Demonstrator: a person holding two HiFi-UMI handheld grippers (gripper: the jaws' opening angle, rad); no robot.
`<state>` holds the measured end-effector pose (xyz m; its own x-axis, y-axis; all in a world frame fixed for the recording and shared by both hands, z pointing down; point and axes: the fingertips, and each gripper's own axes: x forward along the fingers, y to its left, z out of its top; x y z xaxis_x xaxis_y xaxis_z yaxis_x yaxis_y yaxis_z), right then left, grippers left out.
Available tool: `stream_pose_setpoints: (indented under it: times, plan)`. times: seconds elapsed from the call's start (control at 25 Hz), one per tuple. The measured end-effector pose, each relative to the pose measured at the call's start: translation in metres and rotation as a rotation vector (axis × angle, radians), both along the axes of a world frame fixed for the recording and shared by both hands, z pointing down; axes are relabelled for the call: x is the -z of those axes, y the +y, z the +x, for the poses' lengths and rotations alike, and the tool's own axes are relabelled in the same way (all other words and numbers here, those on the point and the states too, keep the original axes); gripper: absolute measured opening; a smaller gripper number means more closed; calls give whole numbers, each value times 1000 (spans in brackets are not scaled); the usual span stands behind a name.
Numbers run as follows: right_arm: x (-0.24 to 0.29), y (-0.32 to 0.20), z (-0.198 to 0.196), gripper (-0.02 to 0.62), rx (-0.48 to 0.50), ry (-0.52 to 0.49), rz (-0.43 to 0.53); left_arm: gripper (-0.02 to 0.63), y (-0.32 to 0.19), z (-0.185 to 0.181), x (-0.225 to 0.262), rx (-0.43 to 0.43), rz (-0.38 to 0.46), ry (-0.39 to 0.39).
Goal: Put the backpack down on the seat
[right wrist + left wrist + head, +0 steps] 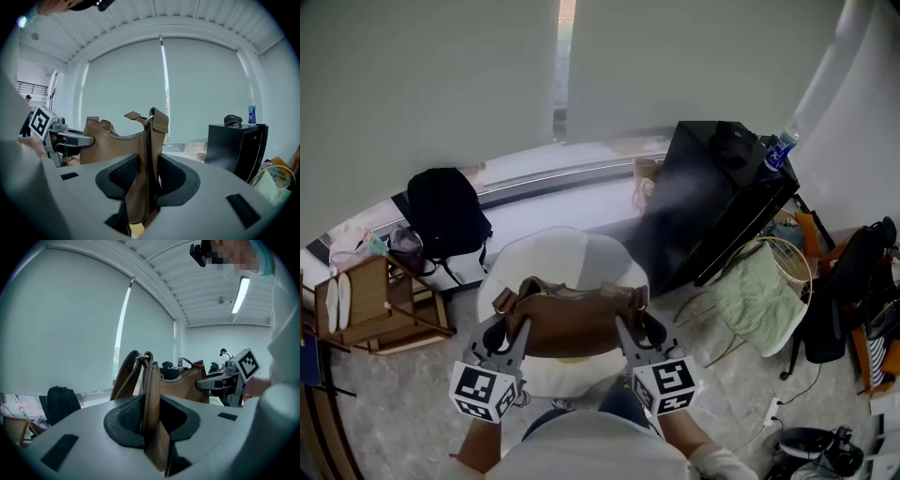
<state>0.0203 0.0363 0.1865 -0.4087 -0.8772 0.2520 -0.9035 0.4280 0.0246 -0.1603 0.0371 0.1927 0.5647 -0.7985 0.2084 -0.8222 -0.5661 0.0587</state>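
White seat beneath; left claw, right claw clamp brown bag.

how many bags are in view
2: a brown bag clamped by the left gripper and right gripper above the white seat, and a black backpack by the window ledge. The clutter at right may hide more.

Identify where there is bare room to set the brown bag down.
The white seat under the brown bag is bare on its far side. The floor between seat and wooden rack is free. Beside the black cabinet it is crowded.
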Motion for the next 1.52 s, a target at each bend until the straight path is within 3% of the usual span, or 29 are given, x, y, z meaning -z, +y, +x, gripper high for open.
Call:
stream_pose_setpoints:
  times: [0.64, 1.12, 1.52]
  plan:
    - [-22, -96, 47, 155, 125, -3, -45, 98, -76, 48, -22, 131, -49, 1]
    - [-66, -149, 73, 155, 124, -17, -103, 98, -126, 74, -60, 139, -93, -12]
    - [-118, -185, 76, 155, 104, -28, -150, 98, -160, 74, -112, 160, -151, -16]
